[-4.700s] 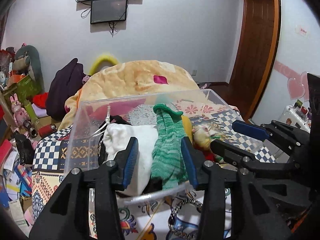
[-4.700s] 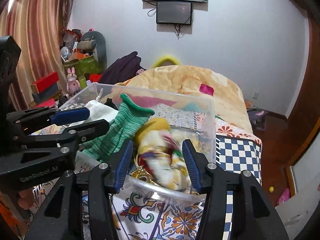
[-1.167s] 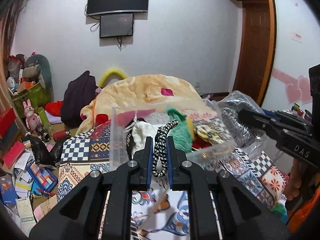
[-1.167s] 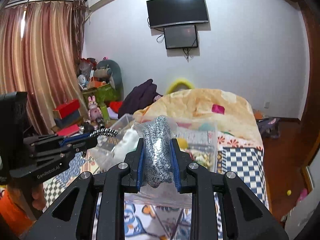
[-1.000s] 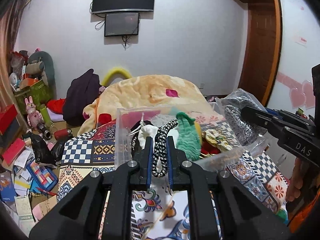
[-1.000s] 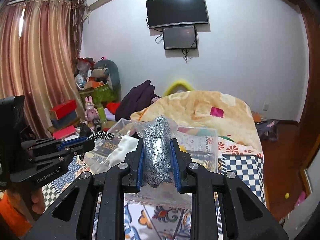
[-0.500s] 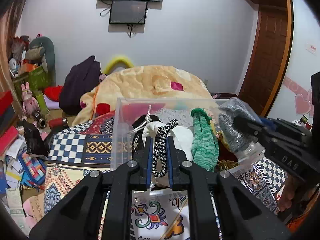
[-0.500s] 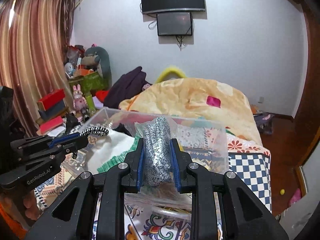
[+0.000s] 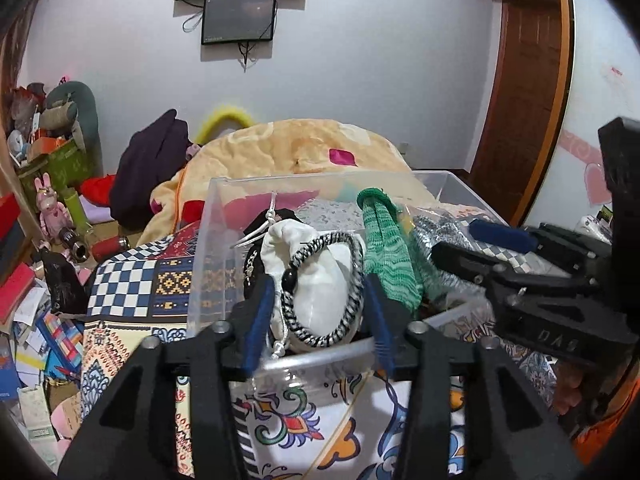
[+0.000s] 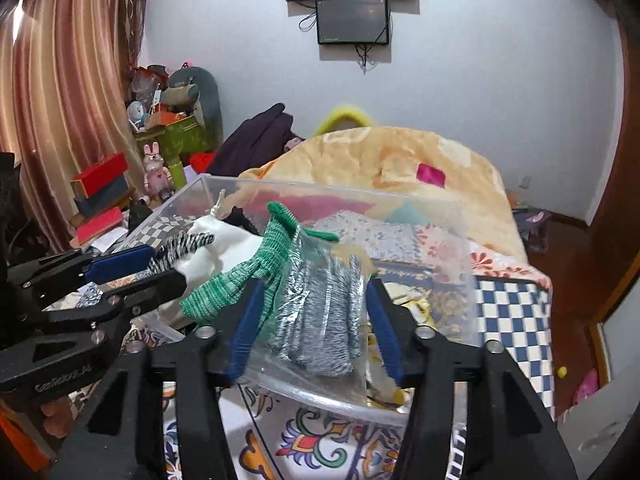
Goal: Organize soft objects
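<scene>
Clear plastic bin point(image 9: 224, 216): on the patterned bed cover point(image 9: 312, 436), in front of the orange blanket point(image 9: 296, 148).
Left gripper point(image 9: 318, 312): fingers spread over the bin's near rim, either side of the black-and-white braided cord loop point(image 9: 324, 284), which lies on a white pouch point(image 9: 320, 276) in the bin.
Right gripper point(image 10: 314, 322): fingers spread, flanking the bagged grey knit point(image 10: 320, 312) resting in the bin.
Green knit sock point(image 9: 386, 252): upright in the bin, between pouch and bag.

You get even, soft indoor light on the pale grey wall point(image 9: 360, 80). Fisheye bending curves the brown wooden door frame point(image 9: 560, 92); corners go black. Glare streaks the clear plastic storage box point(image 10: 320, 192).
</scene>
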`<state>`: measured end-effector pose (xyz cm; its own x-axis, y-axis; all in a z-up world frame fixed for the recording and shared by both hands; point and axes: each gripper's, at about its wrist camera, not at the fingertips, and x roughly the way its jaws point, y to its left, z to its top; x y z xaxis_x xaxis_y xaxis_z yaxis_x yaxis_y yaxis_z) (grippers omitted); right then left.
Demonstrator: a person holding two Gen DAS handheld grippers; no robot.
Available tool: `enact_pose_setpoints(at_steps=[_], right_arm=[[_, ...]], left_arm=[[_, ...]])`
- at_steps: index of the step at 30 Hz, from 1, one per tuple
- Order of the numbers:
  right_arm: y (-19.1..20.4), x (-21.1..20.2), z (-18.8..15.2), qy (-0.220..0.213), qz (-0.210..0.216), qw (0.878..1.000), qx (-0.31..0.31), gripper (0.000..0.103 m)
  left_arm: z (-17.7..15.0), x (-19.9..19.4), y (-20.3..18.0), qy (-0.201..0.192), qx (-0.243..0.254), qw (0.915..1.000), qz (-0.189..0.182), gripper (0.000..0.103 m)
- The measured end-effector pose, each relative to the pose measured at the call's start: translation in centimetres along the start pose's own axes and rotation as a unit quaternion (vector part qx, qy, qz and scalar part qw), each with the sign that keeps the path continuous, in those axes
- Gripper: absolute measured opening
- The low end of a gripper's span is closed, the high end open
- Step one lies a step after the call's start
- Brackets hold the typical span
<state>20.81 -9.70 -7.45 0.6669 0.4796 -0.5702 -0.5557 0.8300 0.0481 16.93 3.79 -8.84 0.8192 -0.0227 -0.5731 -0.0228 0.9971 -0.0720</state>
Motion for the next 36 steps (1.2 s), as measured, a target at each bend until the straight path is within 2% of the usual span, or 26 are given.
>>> enact_pose_setpoints(at_steps=[3, 8, 11, 17, 22, 23, 26, 29, 33, 36], right_arm=[[0.0, -0.8, 0.2, -0.006, -0.001, 1.000, -0.004, 0.052], [0.2, -3.3, 0.6, -0.027, -0.005, 1.000, -0.012, 0.052], [0.3, -5.3, 0.9, -0.047, -0.006, 0.999, -0.016, 0.052], [1.3, -10.1, 1.7, -0.102, -0.001, 0.995, -0.016, 0.052], [2.1, -14.3, 2.3, -0.151, 0.009, 0.988, -0.013, 0.052], [2.3, -15.0, 2.4, -0.160, 0.010, 0.987, -0.014, 0.053], [2.7, -16.8, 2.3, -0.185, 0.011, 0.983, -0.015, 0.069], [3.2, -18.1, 2.1, -0.205, 0.010, 0.979, -0.018, 0.072], [3.6, -18.4, 2.0, -0.219, 0.008, 0.976, -0.018, 0.087], [3.9, -18.2, 2.0, -0.225, 0.007, 0.974, -0.018, 0.088]], left_arm=[[-0.2, -0.9, 0.0, -0.008, 0.003, 1.0000, 0.003, 0.059], [0.1, -3.3, 0.2, -0.025, 0.000, 0.9997, -0.006, 0.059], [0.4, -5.7, 0.0, -0.054, -0.001, 0.9986, 0.003, 0.059], [1.5, -12.7, -0.9, -0.138, 0.009, 0.9904, 0.009, 0.059], [2.0, -16.5, -1.3, -0.176, 0.006, 0.9844, -0.001, 0.061], [2.1, -17.0, -1.4, -0.180, 0.004, 0.9836, -0.002, 0.064], [2.1, -18.7, -1.6, -0.198, 0.005, 0.9803, -0.004, 0.071], [1.9, -19.8, -1.7, -0.210, 0.007, 0.9777, -0.003, 0.080], [1.5, -20.6, -1.8, -0.215, 0.005, 0.9765, -0.005, 0.090], [1.3, -21.1, -2.1, -0.221, 0.009, 0.9751, 0.000, 0.093]])
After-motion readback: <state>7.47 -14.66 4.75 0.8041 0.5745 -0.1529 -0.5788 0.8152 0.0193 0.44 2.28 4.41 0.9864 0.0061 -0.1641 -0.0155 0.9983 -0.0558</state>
